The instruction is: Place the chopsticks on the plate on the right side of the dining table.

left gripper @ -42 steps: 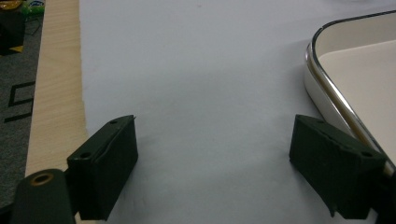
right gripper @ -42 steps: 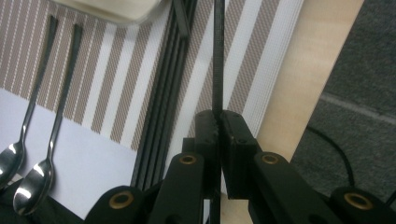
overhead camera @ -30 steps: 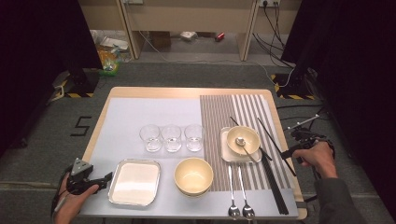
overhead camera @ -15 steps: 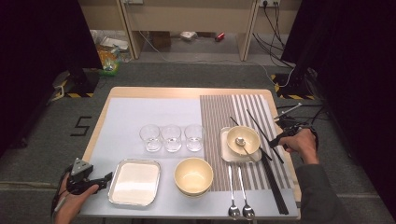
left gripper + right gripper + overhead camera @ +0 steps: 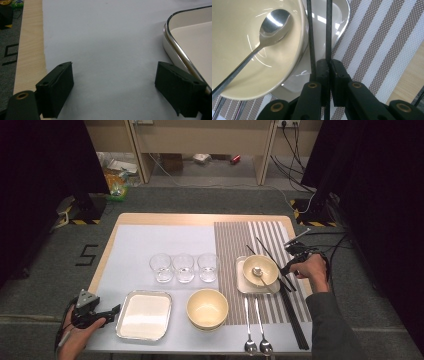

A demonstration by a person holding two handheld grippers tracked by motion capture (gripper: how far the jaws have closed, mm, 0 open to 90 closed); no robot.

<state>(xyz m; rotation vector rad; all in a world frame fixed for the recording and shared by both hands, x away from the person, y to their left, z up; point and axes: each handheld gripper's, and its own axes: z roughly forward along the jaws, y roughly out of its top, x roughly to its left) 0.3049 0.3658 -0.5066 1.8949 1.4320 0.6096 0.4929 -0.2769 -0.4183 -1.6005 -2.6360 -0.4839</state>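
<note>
A cream bowl [image 5: 260,269] [image 5: 242,50] with a metal spoon [image 5: 256,271] [image 5: 274,22] in it sits on a small white square plate [image 5: 242,282] [image 5: 322,35] on the striped mat. Two thin black chopsticks [image 5: 267,251] [image 5: 328,25] lie slanted along the bowl's right side. My right gripper [image 5: 287,268] [image 5: 329,62] is at the bowl's right rim, jaws shut on one black chopstick, the other running just left of the jaws. My left gripper [image 5: 116,310] [image 5: 113,87] hovers open over the grey mat, by the left side of the white metal-rimmed tray [image 5: 145,315] [image 5: 185,40].
Three empty glasses [image 5: 183,267] stand in a row at mid table. A larger cream bowl [image 5: 207,308] sits near the front, with two spoons [image 5: 255,330] to its right. Another pair of long black chopsticks [image 5: 295,320] lies along the striped mat's [image 5: 235,240] right side.
My right gripper came in from the table's right edge to the chopsticks beside the small bowl. The left gripper has stayed put.
</note>
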